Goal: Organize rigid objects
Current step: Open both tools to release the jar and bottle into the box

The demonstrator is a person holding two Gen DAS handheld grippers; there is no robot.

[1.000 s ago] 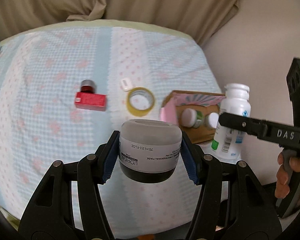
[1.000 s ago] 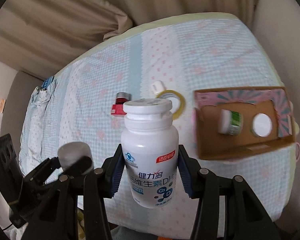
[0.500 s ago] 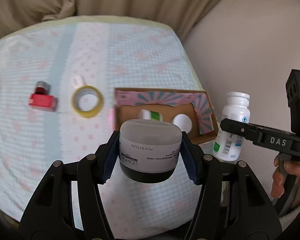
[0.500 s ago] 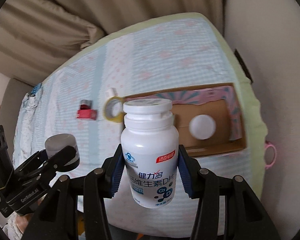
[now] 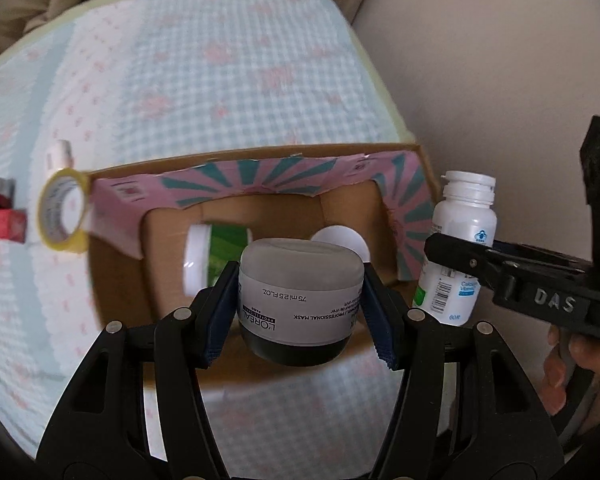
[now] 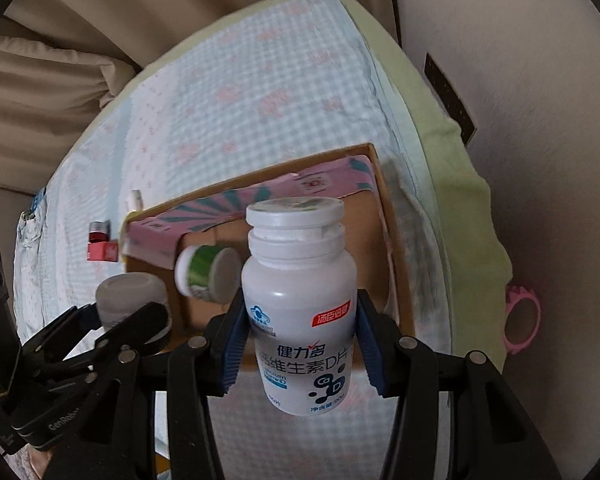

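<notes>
My left gripper (image 5: 302,304) is shut on a grey L'Oreal mask jar (image 5: 300,280) and holds it above the near edge of an open cardboard box (image 5: 260,152) with pink flaps. My right gripper (image 6: 300,336) is shut on a white vitamin bottle (image 6: 300,304), held upright at the box's right side; the bottle also shows in the left wrist view (image 5: 458,240). Inside the box lie a green-labelled bottle (image 5: 216,248) on its side and a white round lid (image 5: 340,236). The jar also shows in the right wrist view (image 6: 130,296).
The box (image 6: 388,240) sits on a bed with a blue checked cover (image 5: 220,60). Left of the box lie a yellow tape roll (image 5: 62,212), a small white item (image 5: 60,152) and a red box with a small bottle (image 5: 2,216). A beige wall (image 5: 500,60) is on the right.
Both grippers have moved right and closer to the box with their objects. The box now fills the middle of both views; the tape roll and red box have slid to the left edge.
</notes>
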